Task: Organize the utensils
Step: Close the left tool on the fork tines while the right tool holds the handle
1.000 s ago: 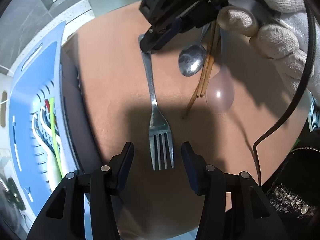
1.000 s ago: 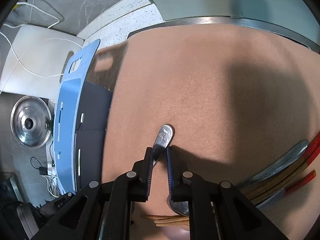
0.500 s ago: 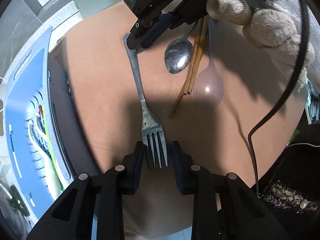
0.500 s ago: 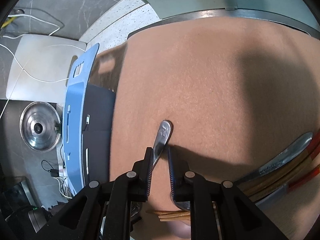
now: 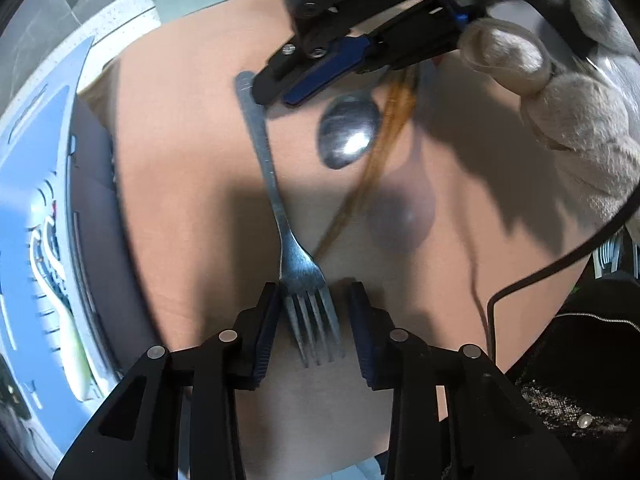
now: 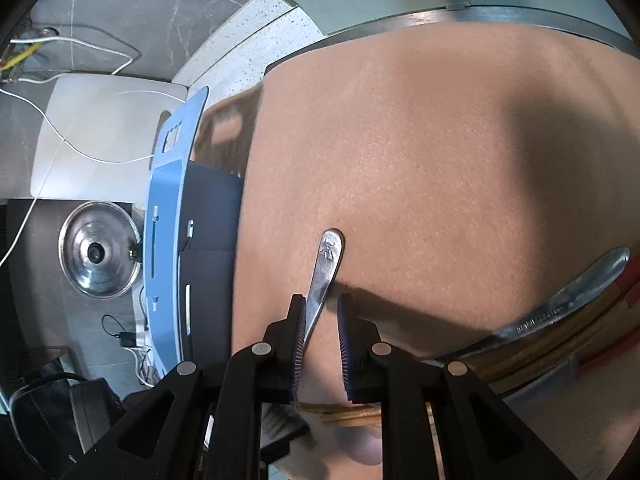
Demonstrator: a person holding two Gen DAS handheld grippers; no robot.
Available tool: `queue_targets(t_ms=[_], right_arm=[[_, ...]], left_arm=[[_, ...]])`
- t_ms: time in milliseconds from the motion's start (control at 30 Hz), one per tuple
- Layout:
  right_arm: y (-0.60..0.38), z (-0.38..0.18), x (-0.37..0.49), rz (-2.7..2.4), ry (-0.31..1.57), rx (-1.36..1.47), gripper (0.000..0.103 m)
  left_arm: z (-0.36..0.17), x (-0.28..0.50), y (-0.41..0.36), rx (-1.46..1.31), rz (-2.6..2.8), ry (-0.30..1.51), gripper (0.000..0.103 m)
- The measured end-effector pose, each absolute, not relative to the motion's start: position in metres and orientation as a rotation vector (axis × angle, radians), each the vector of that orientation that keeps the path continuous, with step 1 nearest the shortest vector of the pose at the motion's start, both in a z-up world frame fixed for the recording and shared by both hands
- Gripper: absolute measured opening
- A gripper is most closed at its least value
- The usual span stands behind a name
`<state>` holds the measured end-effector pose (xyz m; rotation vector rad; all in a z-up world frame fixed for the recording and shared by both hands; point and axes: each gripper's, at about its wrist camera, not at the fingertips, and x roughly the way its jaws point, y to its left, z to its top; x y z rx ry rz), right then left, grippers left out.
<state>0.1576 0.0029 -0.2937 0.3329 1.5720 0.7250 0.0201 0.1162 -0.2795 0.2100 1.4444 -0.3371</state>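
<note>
A steel fork [image 5: 272,176] lies on the tan mat [image 5: 180,160]. Its tines sit between the fingers of my left gripper [image 5: 312,300], which points straight down. The jaws are opening: the left pad touches the tines and the right pad stands off. At the far end my right gripper [image 5: 276,94] straddles the fork's handle [image 6: 330,252]. In the right wrist view the right gripper [image 6: 321,302] is opening, with the handle against its left pad and a gap on the right. Beside the fork lie a metal spoon [image 5: 348,136], wooden chopsticks [image 5: 376,160] and a translucent spoon [image 5: 404,216].
A blue slotted basket [image 5: 36,200] holding several utensils stands at the mat's left edge. A gloved hand [image 5: 580,120] holds the right gripper and a black cable [image 5: 520,280] trails from it. Beyond the basket [image 6: 168,240] lie a steel pot lid [image 6: 98,252] and a white board [image 6: 100,128].
My left gripper came down over the fork's tines and narrowed around them, then widened a little. The right gripper's fingers spread slightly around the handle. The fork still lies on the mat.
</note>
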Motion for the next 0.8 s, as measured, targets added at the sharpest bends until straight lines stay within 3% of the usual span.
queue_targets(t_ms=[167, 233, 300, 533, 633, 700, 800], right_arm=[[0.002, -0.298, 0.151, 0.769, 1.607, 0.328, 0.017], [0.005, -0.3, 0.148, 0.787, 1.619, 0.302, 0.017], [0.008, -0.301, 0.145, 0.803, 1.624, 0.286, 0.017], [0.016, -0.3, 0.14, 0.815, 1.633, 0.241, 0.018], [0.016, -0.301, 0.139, 0.817, 1.64, 0.24, 0.018], [0.015, -0.301, 0.138, 0.821, 1.645, 0.237, 0.018], [0.009, -0.303, 0.136, 0.828, 1.668, 0.247, 0.018]], left_arm=[[-0.278, 0.014, 0.106, 0.119, -0.317, 1.412, 0.032], [-0.279, 0.008, 0.097, 0.161, -0.262, 1.393, 0.038], [-0.28, 0.002, 0.09, 0.177, -0.217, 1.375, 0.052], [-0.289, -0.009, 0.074, 0.215, -0.174, 1.338, 0.053], [-0.29, -0.004, 0.063, 0.235, -0.194, 1.332, 0.046], [-0.287, 0.008, 0.058, 0.241, -0.192, 1.327, 0.032], [-0.285, 0.019, 0.066, 0.181, -0.199, 1.336, 0.028]])
